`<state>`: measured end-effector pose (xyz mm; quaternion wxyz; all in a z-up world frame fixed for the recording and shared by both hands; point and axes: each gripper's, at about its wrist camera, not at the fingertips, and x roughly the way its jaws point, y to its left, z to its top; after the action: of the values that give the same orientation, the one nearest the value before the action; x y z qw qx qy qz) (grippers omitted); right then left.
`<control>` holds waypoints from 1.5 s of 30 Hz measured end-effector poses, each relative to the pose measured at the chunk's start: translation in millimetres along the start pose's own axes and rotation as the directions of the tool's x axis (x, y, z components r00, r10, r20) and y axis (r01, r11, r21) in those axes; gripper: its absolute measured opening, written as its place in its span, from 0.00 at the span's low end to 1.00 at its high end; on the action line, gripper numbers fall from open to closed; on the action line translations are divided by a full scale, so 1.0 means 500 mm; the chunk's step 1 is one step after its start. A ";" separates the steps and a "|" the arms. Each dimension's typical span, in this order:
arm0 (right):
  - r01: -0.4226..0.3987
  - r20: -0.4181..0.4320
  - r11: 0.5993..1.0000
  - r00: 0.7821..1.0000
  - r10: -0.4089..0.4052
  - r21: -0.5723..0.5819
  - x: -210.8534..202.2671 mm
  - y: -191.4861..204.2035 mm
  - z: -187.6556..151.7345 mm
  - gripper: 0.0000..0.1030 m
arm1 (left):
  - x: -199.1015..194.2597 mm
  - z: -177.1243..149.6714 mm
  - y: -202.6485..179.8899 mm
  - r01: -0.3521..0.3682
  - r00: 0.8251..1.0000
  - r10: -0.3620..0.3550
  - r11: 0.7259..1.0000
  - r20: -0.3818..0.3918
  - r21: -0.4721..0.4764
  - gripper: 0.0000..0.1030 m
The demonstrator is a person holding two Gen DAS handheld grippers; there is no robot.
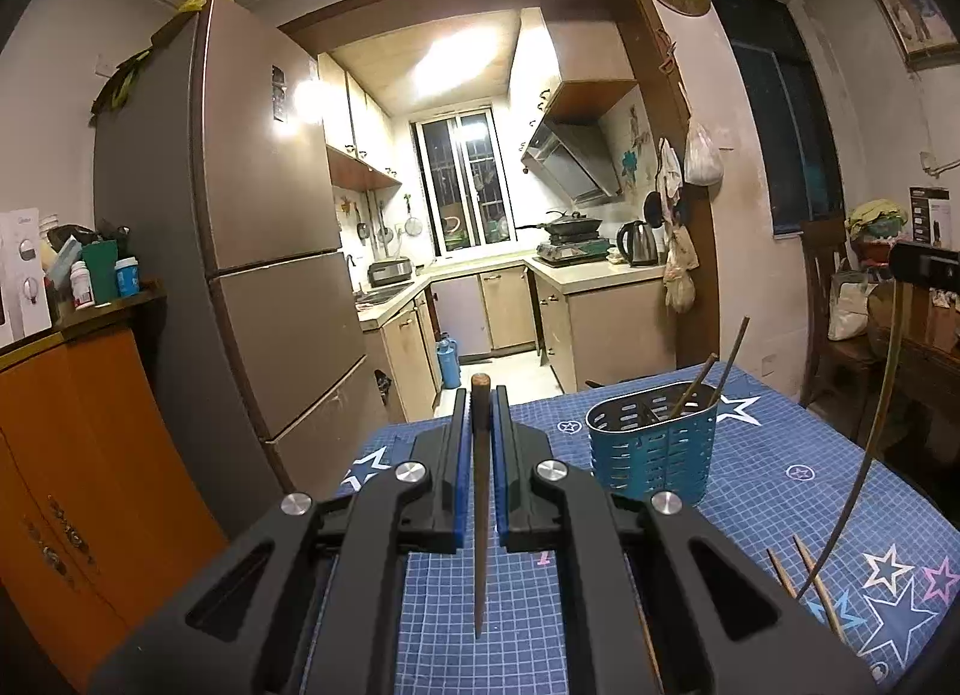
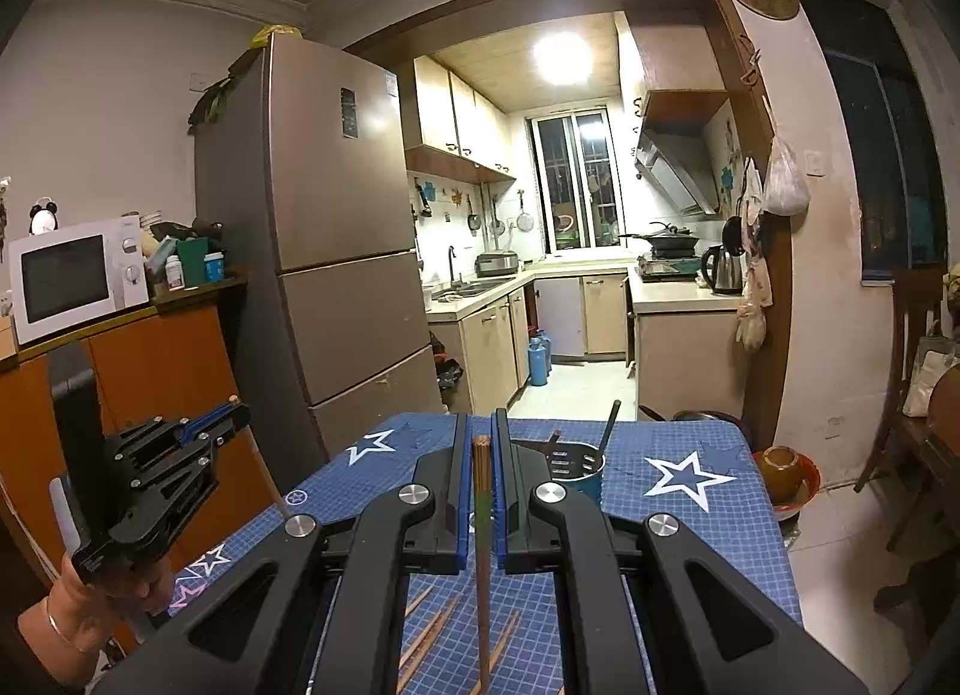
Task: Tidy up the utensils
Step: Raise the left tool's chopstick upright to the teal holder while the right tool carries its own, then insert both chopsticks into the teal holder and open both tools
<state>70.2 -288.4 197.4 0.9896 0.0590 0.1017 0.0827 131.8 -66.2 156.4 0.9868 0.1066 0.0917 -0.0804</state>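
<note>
A: What has the left gripper (image 1: 480, 413) got?

B: Its jaws are clamped on one dark chopstick (image 1: 479, 509) — the stick stands nearly upright between the blue pads (image 1: 461, 455), blunt end poking out above the fingertips, thin end hanging over the table (image 1: 780, 455).

A: And the right gripper (image 2: 480, 431)?

B: Same state: pinched tight on a reddish chopstick (image 2: 482, 545), also upright, its square end just above the fingertips. In the right view the left gripper (image 2: 231, 416) sits off the table's left edge, held by a hand (image 2: 90, 605).

A: Where is the holder?

B: The blue slotted holder (image 1: 651, 443) stands on the table toward its far edge, right of the left gripper. A few sticks (image 1: 699, 389) lean inside it. From the right view it is partly hidden behind the right finger, with a slotted spatula (image 2: 555, 446) and a dark handle rising from it.

A: Anything loose?

B: Spare chopsticks (image 2: 432, 641) lie flat near the near edge, under the right gripper. Two more (image 1: 804, 581) lie by the near right corner in the left view. A bowl (image 2: 780, 470) sits just off the table's far right corner.
</note>
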 end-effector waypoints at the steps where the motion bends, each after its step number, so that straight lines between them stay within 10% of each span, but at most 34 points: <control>1: 0.003 -0.001 1.000 1.000 -0.003 -0.002 0.003 -0.001 0.001 0.07 | 0.001 0.001 0.000 -0.002 1.000 0.002 1.000 0.000 0.001 0.05; 32: 0.079 0.025 0.997 0.997 -0.078 -0.010 0.110 -0.067 0.096 0.07 | 0.077 0.038 -0.018 0.002 1.000 -0.002 1.000 -0.001 0.009 0.05; 45: 0.110 0.237 0.991 0.964 -0.125 0.075 0.180 -0.117 0.250 0.07 | 0.206 0.236 -0.020 0.287 0.952 -0.256 0.938 0.168 -0.196 0.05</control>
<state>192.3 -342.5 294.1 0.9955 0.0925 -0.0132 0.0129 249.4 -116.8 247.5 0.9758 -0.0217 0.0445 -0.2129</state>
